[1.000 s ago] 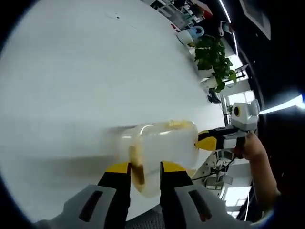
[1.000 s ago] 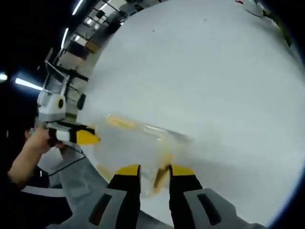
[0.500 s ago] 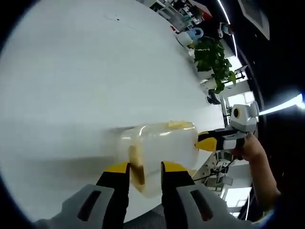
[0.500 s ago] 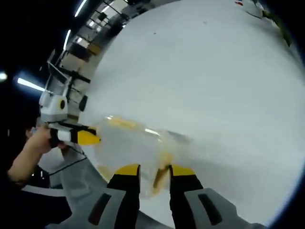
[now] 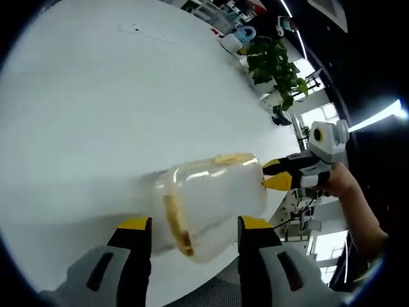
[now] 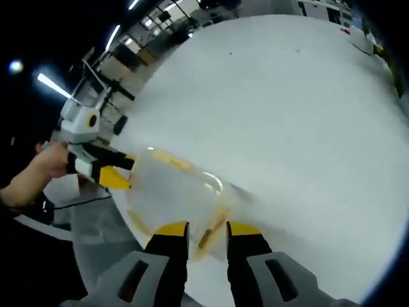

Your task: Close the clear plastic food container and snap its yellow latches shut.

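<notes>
The clear plastic container (image 5: 217, 192) lies on the white table (image 5: 96, 96) near its edge, lid on. A yellow latch (image 5: 176, 224) faces my left gripper (image 5: 195, 224), whose jaws stand wide open on either side of that end without touching it. The opposite end sits in my right gripper (image 5: 268, 176), held by a hand (image 5: 345, 185). In the right gripper view, my right gripper (image 6: 207, 229) is shut on a yellow latch (image 6: 209, 233) of the container (image 6: 172, 188). My left gripper (image 6: 121, 173) shows beyond it.
Potted plants (image 5: 271, 64) and a white and blue pot (image 5: 235, 39) stand at the table's far side. The table edge (image 6: 121, 217) runs close under the container, with floor and office furniture (image 6: 108, 64) past it. Broad white tabletop (image 6: 287, 115) lies behind the container.
My left gripper's jaws have spread wide, letting go of the latch they were pinching. My right gripper stays shut on its latch. Both views have tilted slightly.
</notes>
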Demonstrator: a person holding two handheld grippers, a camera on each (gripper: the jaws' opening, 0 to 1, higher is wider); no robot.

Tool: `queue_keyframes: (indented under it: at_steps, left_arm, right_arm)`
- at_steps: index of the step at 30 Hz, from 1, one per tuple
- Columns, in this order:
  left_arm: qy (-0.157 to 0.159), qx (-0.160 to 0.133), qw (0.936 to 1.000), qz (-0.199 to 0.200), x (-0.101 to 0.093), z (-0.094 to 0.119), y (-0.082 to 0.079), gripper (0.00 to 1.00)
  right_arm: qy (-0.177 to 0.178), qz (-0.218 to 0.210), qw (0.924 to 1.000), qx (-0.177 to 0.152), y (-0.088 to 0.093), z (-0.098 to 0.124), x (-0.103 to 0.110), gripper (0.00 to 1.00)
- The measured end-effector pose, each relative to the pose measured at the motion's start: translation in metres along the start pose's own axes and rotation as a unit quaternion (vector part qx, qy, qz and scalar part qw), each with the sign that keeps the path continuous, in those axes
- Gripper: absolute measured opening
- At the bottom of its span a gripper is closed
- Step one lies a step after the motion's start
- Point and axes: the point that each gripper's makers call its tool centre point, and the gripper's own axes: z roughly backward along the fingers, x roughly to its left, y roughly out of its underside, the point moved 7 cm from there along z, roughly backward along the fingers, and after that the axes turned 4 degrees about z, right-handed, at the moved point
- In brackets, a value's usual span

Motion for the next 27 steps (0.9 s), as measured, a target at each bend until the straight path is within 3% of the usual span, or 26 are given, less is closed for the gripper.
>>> queue_keyframes:
  at_steps: [3,7,12,16,20,22,27]
  left_arm:
    - [-0.004,-0.002,1.0,0.002,0.004,0.005,-0.005,0.55]
    - [-0.004,-0.005,1.0,0.002,0.005,0.009,-0.009,0.55]
    - [-0.023,0.002,0.9976,-0.066,0.001,0.015,-0.012,0.55]
    - [-0.044,0.013,0.9903,-0.131,-0.002,0.018,-0.014,0.55]
    - [-0.047,0.02,0.986,-0.159,-0.009,0.019,-0.014,0.54]
    - [-0.053,0.033,0.9787,-0.196,-0.012,0.018,-0.014,0.54]
    - [-0.061,0.043,0.9671,-0.243,-0.018,0.015,-0.013,0.54]
  right_arm:
    - [-0.002,0.009,0.9998,-0.017,-0.008,0.005,-0.001,0.23]
    - [-0.002,0.026,0.9995,-0.016,-0.014,0.008,0.001,0.24]
    - [-0.005,0.061,0.9979,-0.018,-0.021,0.009,0.008,0.26]
    - [-0.004,0.098,0.995,-0.016,-0.025,0.007,0.015,0.26]
    - [-0.005,0.114,0.9935,-0.009,-0.026,0.003,0.016,0.26]
    - [-0.007,0.12,0.9928,-0.009,-0.029,0.002,0.019,0.27]
    - [-0.007,0.136,0.9907,-0.005,-0.033,0.0,0.022,0.27]
